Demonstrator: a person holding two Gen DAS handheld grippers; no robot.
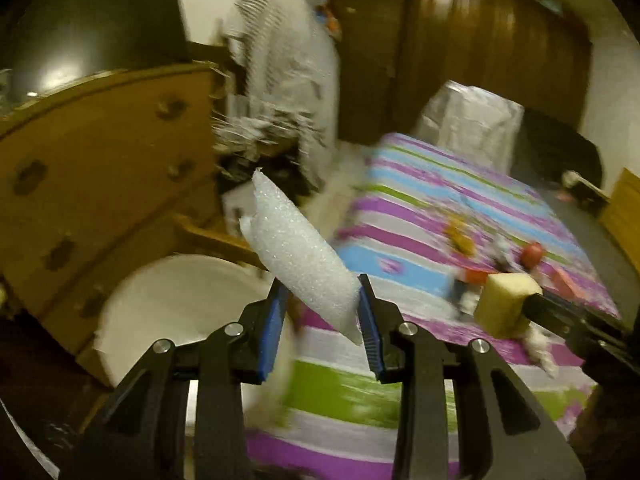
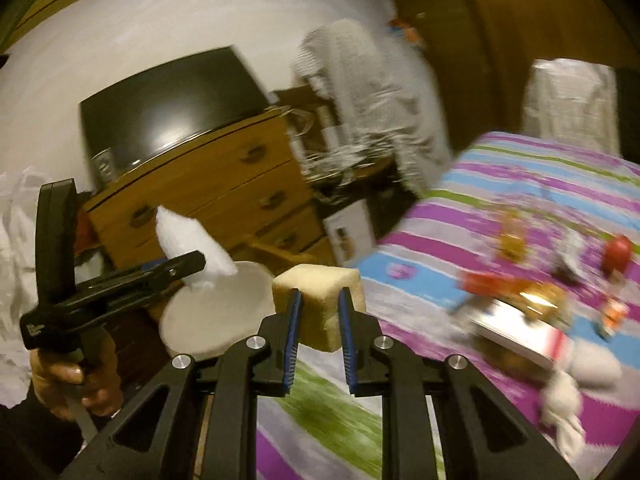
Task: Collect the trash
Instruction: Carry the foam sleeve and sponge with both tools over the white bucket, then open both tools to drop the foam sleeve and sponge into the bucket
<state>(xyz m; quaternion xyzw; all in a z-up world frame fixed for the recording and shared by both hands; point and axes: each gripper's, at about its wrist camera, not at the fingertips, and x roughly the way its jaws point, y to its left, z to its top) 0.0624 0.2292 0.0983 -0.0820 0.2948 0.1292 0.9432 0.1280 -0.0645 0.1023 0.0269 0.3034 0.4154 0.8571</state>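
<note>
My left gripper (image 1: 322, 296) is shut on a long piece of white foam (image 1: 294, 248) that sticks up and to the left from between its blue pads. From the right wrist view that same left gripper (image 2: 188, 266) shows at the left, a hand on its handle, with the white foam (image 2: 188, 240) in its tip. My right gripper (image 2: 320, 302) is shut on a yellow sponge block (image 2: 320, 290). In the left wrist view the yellow sponge block (image 1: 506, 300) appears at the right. Both are held above a striped bedspread (image 1: 420, 208) and near a round white bin (image 2: 224, 312).
A wooden chest of drawers (image 2: 224, 188) with a dark screen (image 2: 168, 108) on top stands left of the bed. More litter lies on the bedspread (image 2: 500, 184): a red ball (image 2: 618, 256), wrappers, a silver and white packet (image 2: 516, 330), crumpled white tissue (image 2: 568, 400). A covered fan (image 1: 288, 80) stands behind.
</note>
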